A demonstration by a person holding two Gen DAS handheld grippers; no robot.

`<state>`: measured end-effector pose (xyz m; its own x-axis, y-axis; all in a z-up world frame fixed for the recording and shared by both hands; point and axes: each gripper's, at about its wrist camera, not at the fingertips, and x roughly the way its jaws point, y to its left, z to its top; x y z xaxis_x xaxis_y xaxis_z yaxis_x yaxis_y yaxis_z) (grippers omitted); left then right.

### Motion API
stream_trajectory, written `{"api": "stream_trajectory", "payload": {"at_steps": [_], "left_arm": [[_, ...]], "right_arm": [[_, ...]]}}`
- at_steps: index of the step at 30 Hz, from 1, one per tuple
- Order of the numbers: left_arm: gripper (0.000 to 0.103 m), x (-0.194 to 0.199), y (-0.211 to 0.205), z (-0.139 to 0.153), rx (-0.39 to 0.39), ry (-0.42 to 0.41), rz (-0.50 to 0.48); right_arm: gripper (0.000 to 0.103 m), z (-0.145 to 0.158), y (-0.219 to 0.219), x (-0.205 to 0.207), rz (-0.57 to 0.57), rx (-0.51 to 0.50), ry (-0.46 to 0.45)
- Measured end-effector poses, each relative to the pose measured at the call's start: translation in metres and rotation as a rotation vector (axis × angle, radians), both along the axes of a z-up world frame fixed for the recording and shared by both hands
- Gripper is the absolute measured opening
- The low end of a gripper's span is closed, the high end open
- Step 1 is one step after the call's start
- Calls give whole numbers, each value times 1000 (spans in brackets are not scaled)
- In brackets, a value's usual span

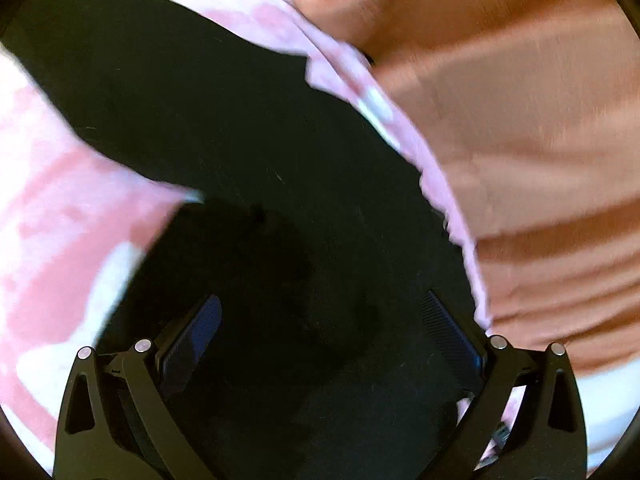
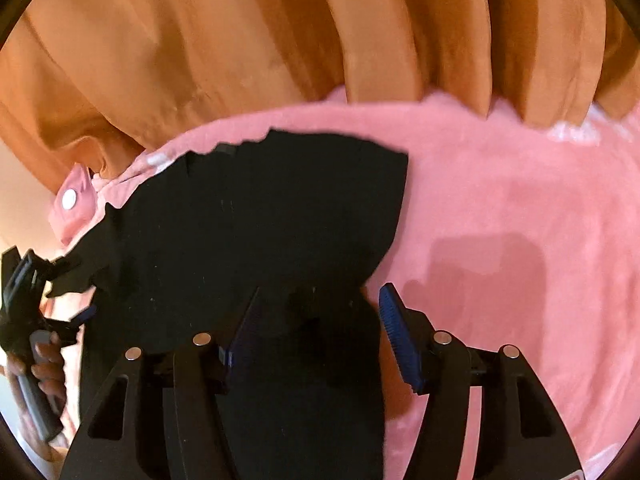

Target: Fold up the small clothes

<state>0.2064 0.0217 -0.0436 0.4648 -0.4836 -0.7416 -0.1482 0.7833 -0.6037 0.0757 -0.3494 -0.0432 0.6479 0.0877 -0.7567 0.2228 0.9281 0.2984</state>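
The right tool (image 2: 318, 332) stands with its pads apart over the black cloth (image 2: 260, 216); a part of the cloth runs between the pads, but they do not look pressed on it. The left tool (image 1: 324, 340) is apart also, with the black cloth (image 1: 224, 120) below and between its fingers; if it touches the cloth I cannot tell, because the picture is blurred. In the right view the left tool (image 2: 24, 300) shows at the cloth's far left edge, in a hand (image 2: 44, 364).

The cloth lies spread on a pink blanket (image 2: 500, 208); orange curtains (image 2: 240, 40) hang just behind.

My judgement of the risk: the cloth is thin and dark, so a tool may close on only one layer, or catch the soft blanket together with it; then the fold would drag the blanket or come out uneven. The near curtain could also be caught.
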Motion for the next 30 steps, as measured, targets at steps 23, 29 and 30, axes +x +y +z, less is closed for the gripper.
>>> {"api": "stream_trajectory", "payload": {"at_steps": [23, 29, 30], "left_arm": [[20, 11, -1, -2, 184, -32, -42], [20, 10, -2, -2, 195, -31, -35], [20, 10, -2, -2, 189, -29, -34]], "right_arm": [[1, -21, -29, -16, -70, -158, 29], [0, -15, -54, -33, -130, -84, 17], [8, -10, -43, -32, -92, -107, 1]]}}
